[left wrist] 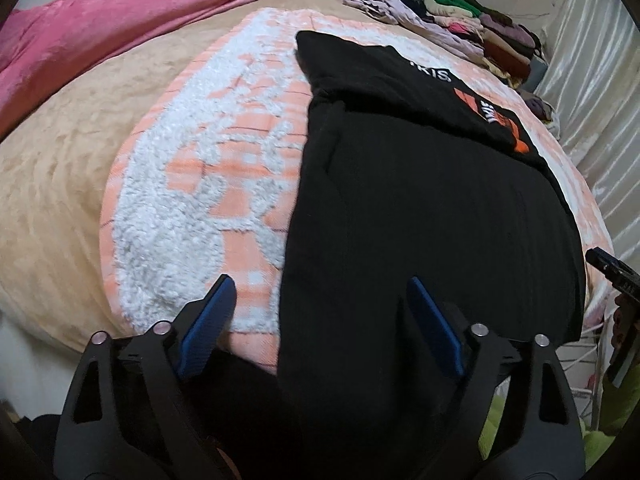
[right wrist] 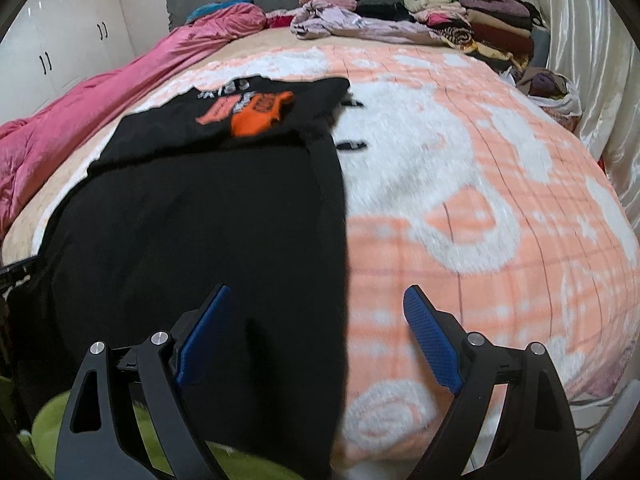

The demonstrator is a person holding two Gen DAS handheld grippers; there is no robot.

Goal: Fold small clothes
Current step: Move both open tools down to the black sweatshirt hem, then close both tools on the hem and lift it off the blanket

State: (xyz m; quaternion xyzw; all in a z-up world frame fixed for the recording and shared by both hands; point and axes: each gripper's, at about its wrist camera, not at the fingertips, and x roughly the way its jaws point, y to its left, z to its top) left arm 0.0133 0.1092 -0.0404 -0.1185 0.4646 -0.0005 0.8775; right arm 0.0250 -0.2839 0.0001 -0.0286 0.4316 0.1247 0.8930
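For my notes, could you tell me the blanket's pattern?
Blanket: peach-orange and white plaid, clearest in the right wrist view.

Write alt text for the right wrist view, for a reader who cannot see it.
The open right gripper hovers over the near right edge of a black garment with an orange print, spread on a peach-and-white blanket on a bed. Nothing is between its blue pads. Stacked folded clothes and a pink quilt lie at the far end.
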